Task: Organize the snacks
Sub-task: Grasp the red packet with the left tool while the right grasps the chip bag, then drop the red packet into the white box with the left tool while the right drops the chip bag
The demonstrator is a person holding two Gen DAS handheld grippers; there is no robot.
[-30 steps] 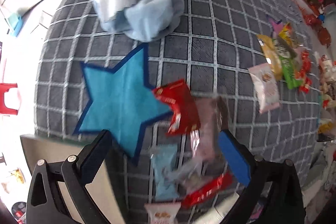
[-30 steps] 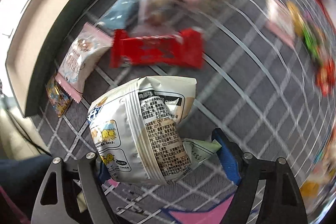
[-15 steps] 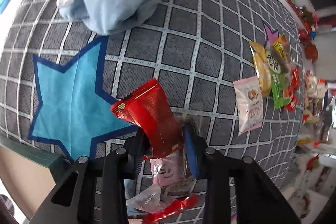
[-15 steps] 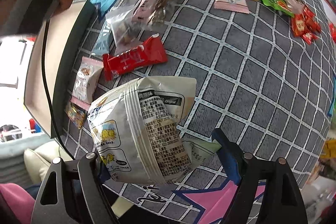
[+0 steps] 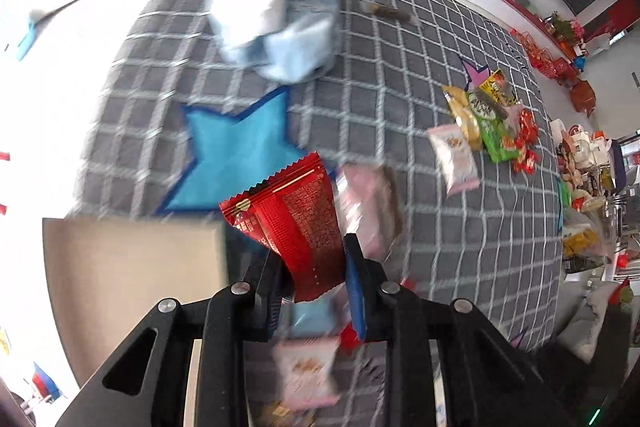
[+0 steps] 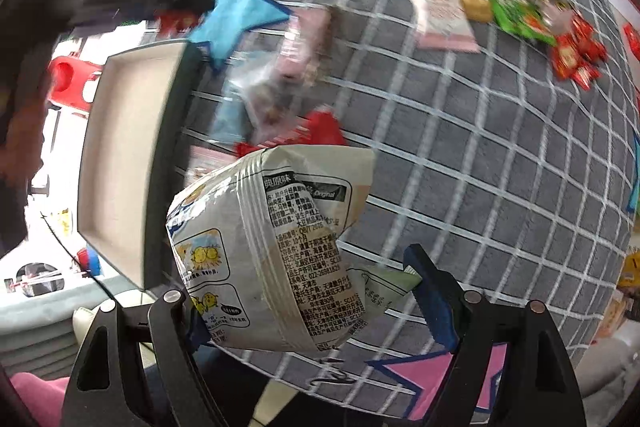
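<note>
The left gripper (image 5: 316, 277) is clamped on a red packet (image 5: 298, 223) whose long axis runs up the frame, and the tray (image 5: 132, 259) lies just to its left at center-left, so this hand appears nearer the drop point. The right gripper (image 6: 304, 291) grips a white bag (image 6: 272, 247) at lower center. In the right wrist view the tray (image 6: 120, 155) sits at left and shows nothing inside (other snacks lie on the checked cloth (image 6: 480, 167)).

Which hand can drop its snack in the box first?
Probably left. The left gripper holds the red packet right beside the box; the white bag in the right gripper hangs farther away.
</note>
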